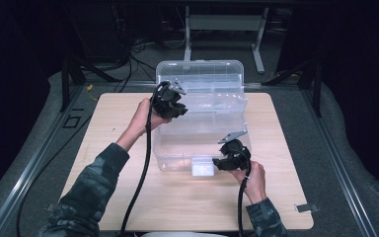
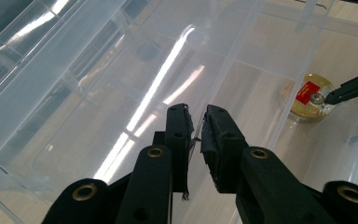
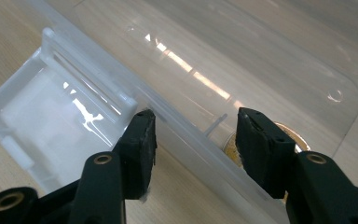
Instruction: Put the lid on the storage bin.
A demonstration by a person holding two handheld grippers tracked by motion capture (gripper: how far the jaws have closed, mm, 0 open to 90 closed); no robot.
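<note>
Jaws of the right gripper [image 3: 193, 140] stand half open astride the front rim of the clear plastic box [image 1: 177, 148], beside its white latch [image 1: 202, 169], pressing nothing. Farther back on the worktop [image 1: 286, 197], the left gripper [image 2: 198, 126] has its jaws pinched shut on the raised lid [image 1: 212, 79]. A round gold tin [image 2: 310, 95] lies inside the box.

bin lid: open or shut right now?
Open. The lid stands raised behind the clear bin; the left gripper pinches its edge, and the round tin lies uncovered inside.
</note>
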